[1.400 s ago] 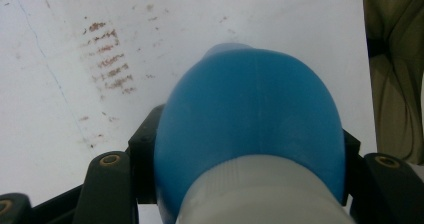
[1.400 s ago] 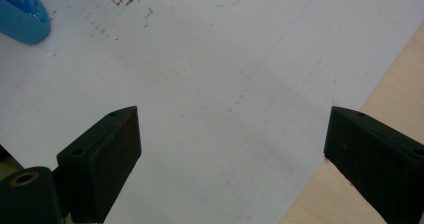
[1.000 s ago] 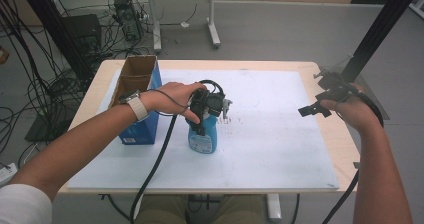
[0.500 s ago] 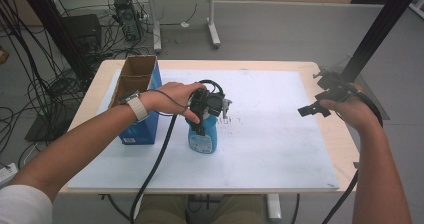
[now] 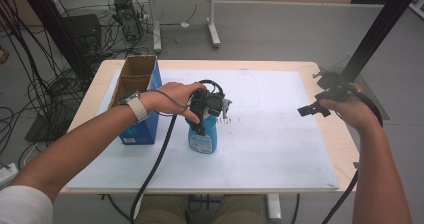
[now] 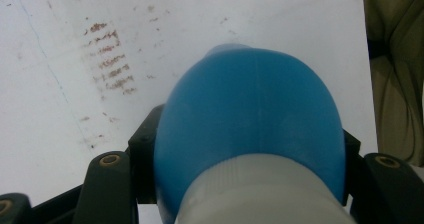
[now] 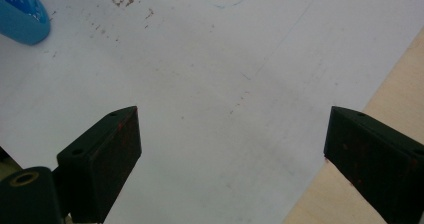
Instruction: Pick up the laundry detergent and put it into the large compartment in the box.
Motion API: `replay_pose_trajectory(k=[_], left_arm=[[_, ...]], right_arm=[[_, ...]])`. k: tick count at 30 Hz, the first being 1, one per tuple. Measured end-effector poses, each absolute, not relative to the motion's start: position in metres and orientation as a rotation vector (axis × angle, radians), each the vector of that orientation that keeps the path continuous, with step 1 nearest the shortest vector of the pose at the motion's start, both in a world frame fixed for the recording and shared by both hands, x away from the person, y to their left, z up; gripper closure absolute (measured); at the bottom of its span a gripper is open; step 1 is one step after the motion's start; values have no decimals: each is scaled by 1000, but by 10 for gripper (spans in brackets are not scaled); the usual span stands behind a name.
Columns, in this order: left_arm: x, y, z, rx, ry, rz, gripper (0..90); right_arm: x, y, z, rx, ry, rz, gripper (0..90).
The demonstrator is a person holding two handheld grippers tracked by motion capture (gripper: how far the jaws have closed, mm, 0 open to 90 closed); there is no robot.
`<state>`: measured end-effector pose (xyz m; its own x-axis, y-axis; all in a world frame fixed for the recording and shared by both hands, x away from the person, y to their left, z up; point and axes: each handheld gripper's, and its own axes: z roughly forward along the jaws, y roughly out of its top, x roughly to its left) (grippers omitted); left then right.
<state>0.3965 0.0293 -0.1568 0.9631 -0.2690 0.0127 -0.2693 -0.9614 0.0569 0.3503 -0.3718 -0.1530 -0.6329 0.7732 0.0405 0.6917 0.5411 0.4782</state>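
A blue bottle (image 5: pixel 203 140) with a white neck stands upright on the white mat (image 5: pixel 270 144), left of the middle. My left gripper (image 5: pixel 204 120) comes down on it from above and is shut on its upper part. In the left gripper view the black jaws press on both sides of the blue bottle (image 6: pixel 250 119), with its white neck nearest the camera. My right gripper (image 5: pixel 312 95) hovers over the right edge of the mat, held in the person's right hand. In the right gripper view its jaws (image 7: pixel 230 154) stand wide open with nothing between them, and the bottle's base (image 7: pixel 20 14) shows at the top left.
An open blue cardboard box (image 5: pixel 139 89) stands at the mat's left edge, just behind the left wrist. Brown smudges (image 5: pixel 236 119) mark the mat right of the bottle. The wooden table edge (image 5: pixel 345 149) borders the mat on the right. Cables and table legs lie on the floor beyond.
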Motion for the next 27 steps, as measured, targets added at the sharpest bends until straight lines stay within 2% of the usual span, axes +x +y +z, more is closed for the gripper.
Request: replay_pose_trajectory(k=[27], left_arm=[[396, 30, -157, 3052, -413, 10, 383]], right_arm=[[350, -373, -155, 1248, 2600, 692, 87]])
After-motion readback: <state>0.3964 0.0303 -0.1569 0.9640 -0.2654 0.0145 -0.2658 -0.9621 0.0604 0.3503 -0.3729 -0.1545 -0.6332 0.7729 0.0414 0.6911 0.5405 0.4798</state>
